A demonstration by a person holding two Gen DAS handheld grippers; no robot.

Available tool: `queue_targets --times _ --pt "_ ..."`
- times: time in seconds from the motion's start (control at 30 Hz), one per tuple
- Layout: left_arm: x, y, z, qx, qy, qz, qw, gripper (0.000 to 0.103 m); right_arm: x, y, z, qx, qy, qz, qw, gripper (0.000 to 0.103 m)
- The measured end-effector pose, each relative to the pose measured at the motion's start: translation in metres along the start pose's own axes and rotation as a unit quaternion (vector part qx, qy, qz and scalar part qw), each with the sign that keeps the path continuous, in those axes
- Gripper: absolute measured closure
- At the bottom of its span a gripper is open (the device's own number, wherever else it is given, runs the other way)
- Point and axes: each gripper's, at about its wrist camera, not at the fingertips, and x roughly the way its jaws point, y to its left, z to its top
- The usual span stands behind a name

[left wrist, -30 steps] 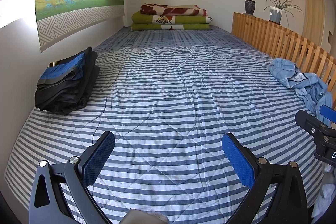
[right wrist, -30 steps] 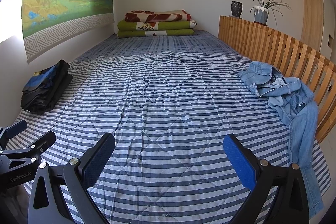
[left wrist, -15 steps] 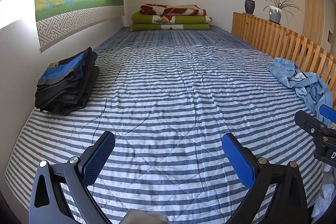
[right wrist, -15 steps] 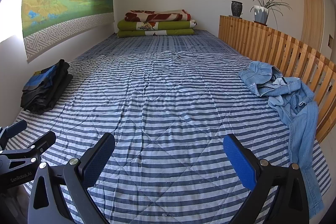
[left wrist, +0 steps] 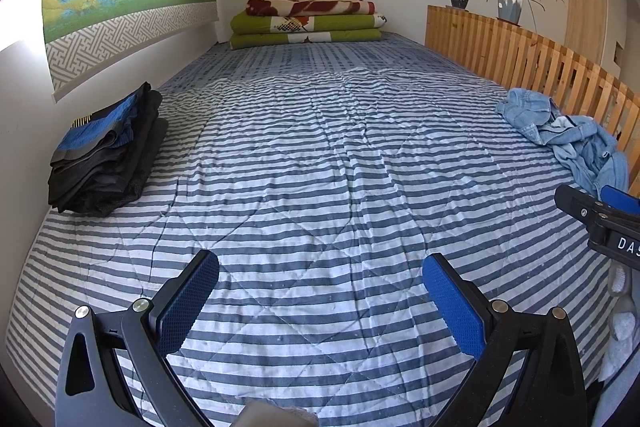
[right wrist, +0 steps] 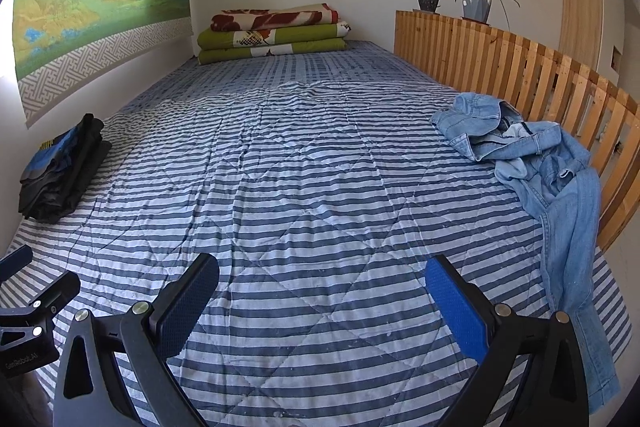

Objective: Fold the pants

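Both grippers hang over the near end of the blue-and-white striped quilt (right wrist: 312, 187), fingers spread wide with nothing between them: left gripper (left wrist: 320, 297), right gripper (right wrist: 322, 297). The crumpled light-blue denim pants (right wrist: 544, 163) lie farther along the quilt's right edge against the wooden slat rail (right wrist: 520, 67), well apart from both. A folded dark clothes stack (left wrist: 108, 155) sits at the quilt's left edge.
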Motion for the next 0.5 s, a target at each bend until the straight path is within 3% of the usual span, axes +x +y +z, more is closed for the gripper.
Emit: queue_targets --times 0.27,0.5 --pt "0.019 -0.016 -0.001 0.000 0.023 -0.031 0.9993 0.000 0.010 -0.041 0.006 0.023 -0.001 -0.033 0.999 0.002" --pt "0.039 -0.026 -0.003 0.001 0.033 -0.032 0.9989 0.000 0.041 -0.096 0.021 0.062 0.023 -0.064 0.996 0.002"
